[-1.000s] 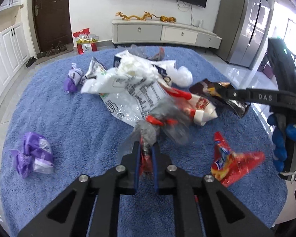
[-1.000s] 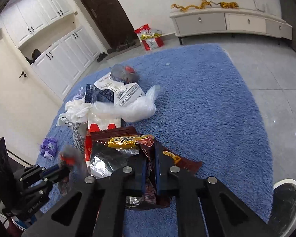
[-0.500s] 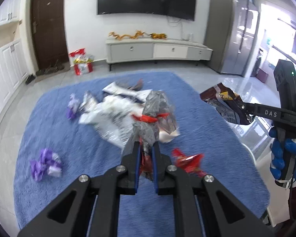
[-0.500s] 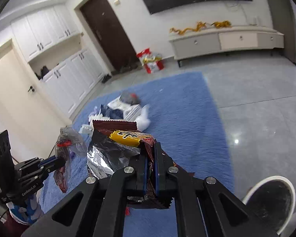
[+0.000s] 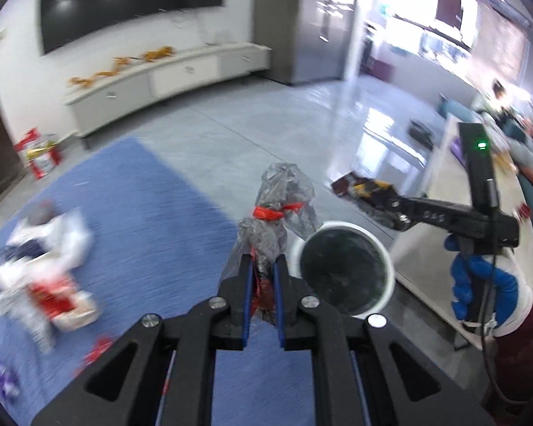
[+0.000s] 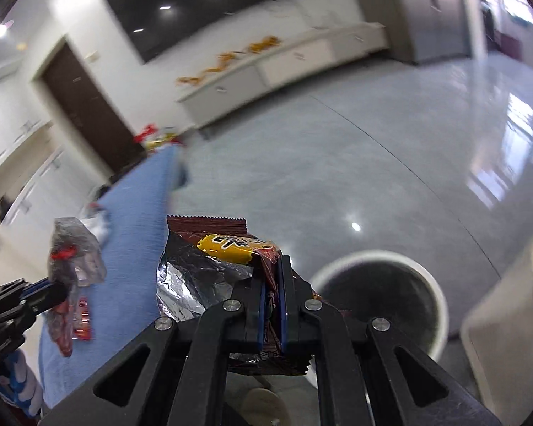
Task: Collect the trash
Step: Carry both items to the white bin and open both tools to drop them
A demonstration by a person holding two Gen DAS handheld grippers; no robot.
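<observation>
Both tools are loaded and up off the floor. The left tool (image 5: pixel 263 277) is pinched tight on a crumpled clear plastic bag (image 5: pixel 280 209) with a red tie around its neck; the bag stands up out of the blue-lined fingers (image 5: pixel 244 284), with something red caught low between them, possibly a second wrapper, though the blur makes that hard to call. Just beside it on the right, down on the grey floor (image 5: pixel 252 120), sits the white trash bin (image 5: pixel 344 269) with its dark liner, mouth open to the camera.

Over on the right, a blue-gloved hand (image 5: pixel 479 291) carries the right tool (image 6: pixel 272 291), and its fingers are clamped on a brown snack wrapper (image 6: pixel 209 248) with a yellow label and a silver foil inside. From the right wrist view, the wrapper hangs just left of the bin's rim, which lies close under the tool.

Left behind on the blue rug (image 5: pixel 135 206): a heap of white and red litter (image 5: pixel 42 266), well apart from the bin, plus a purple scrap (image 5: pixel 3 380) at the bottom-left edge.
</observation>
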